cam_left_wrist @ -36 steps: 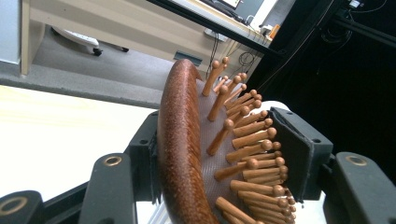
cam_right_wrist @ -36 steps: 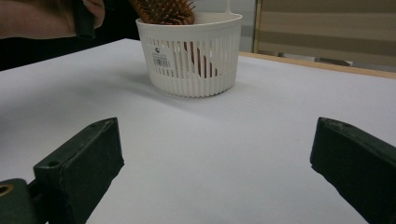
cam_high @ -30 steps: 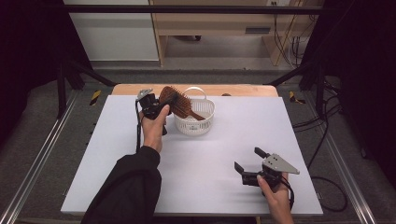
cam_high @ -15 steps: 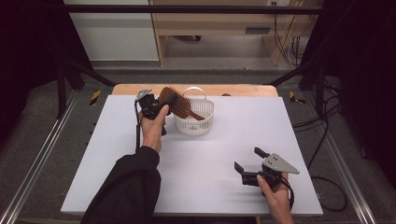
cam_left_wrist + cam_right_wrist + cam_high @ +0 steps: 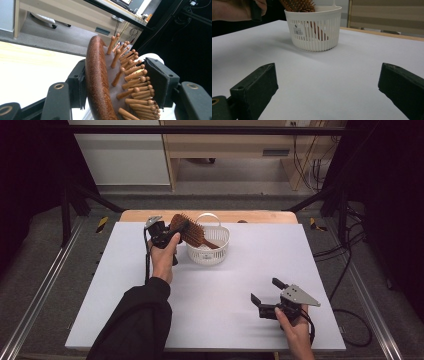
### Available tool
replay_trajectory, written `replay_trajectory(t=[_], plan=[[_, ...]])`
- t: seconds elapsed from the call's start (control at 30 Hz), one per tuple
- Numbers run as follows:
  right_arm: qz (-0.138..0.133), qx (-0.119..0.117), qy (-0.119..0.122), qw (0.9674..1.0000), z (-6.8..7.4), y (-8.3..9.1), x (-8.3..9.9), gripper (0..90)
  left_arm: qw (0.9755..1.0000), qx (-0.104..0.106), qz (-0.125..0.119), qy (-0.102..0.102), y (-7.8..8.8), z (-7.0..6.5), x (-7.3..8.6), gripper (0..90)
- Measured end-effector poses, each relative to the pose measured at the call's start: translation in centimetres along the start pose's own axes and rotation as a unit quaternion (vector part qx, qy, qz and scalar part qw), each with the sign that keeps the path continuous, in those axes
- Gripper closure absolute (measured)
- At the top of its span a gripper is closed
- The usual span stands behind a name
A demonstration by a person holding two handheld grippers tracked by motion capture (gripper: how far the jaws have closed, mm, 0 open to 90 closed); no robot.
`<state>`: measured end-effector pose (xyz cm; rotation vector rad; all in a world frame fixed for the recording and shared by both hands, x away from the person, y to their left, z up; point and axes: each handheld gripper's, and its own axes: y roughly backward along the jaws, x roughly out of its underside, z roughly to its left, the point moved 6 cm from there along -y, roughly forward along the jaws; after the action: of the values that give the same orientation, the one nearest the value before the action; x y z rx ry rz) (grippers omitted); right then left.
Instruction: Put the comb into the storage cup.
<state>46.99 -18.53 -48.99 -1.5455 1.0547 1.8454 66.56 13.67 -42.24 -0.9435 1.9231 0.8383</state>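
The left hand-held gripper (image 5: pixel 169 234) clamps the head of the wooden hairbrush (image 5: pixel 189 231), whose handle already dips into the white basket (image 5: pixel 210 251) at the table's (image 5: pixel 240 285) far edge. Best to lower the head fully inside the rim before loosening the jaws, so it cannot tip out. The right hand-held gripper (image 5: pixel 267 295) rests on the table with jaws apart, holding nothing.

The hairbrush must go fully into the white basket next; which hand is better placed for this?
Left. The left gripper already clamps the hairbrush head, its handle inside the basket. The right gripper rests open, apart from them near the table's front edge.
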Motion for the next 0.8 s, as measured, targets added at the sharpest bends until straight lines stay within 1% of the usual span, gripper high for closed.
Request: replay_trajectory(t=[0.4, 0.53, 0.8], plan=[[0.0, 0.0, -0.002, 1.0, 0.04, -0.03, 0.0, 2.5, 1.0, -0.001, 0.0, 0.003, 0.08, 0.23, -0.01, 37.5], [0.001, 0.0, 0.0, 1.0, 0.03, -0.03, 0.03, 2.5, 1.0, -0.004, 0.001, -0.001, 0.16, 0.3, 0.06, 36.2], [0.002, -0.001, 0.0, 1.0, 0.02, -0.05, 0.05, 2.5, 1.0, -0.005, 0.0, 0.0, 0.14, 0.35, 0.05, 35.1]])
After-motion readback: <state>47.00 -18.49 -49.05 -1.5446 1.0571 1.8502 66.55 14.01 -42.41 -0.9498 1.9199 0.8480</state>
